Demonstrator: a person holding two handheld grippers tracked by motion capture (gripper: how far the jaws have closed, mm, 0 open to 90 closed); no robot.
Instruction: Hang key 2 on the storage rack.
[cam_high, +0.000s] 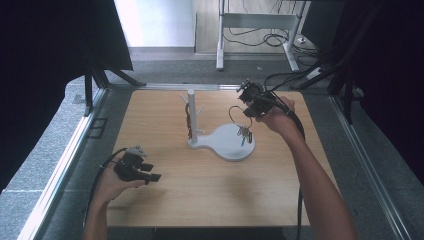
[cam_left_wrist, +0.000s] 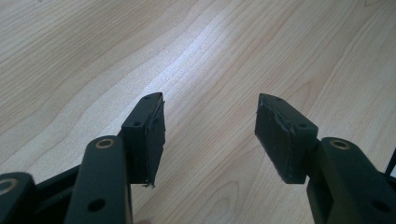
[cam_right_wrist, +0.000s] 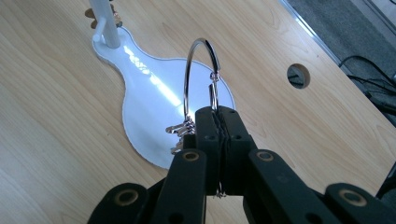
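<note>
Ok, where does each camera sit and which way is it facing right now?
High view: above the person's side, looking forward and down on the table; both forearms, the left gripper and the right gripper show.
Left gripper view: rides the left gripper, facing bare tabletop; its open jaws show.
Right gripper view: rides the right gripper, facing the white stand; its jaws are shut on the key ring.
High and right gripper views share the stand and ring.

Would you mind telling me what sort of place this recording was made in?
Probably a lab or workshop recording bay: a wooden table framed by black curtains, grey carpet floor, loose cables under a desk behind.
</note>
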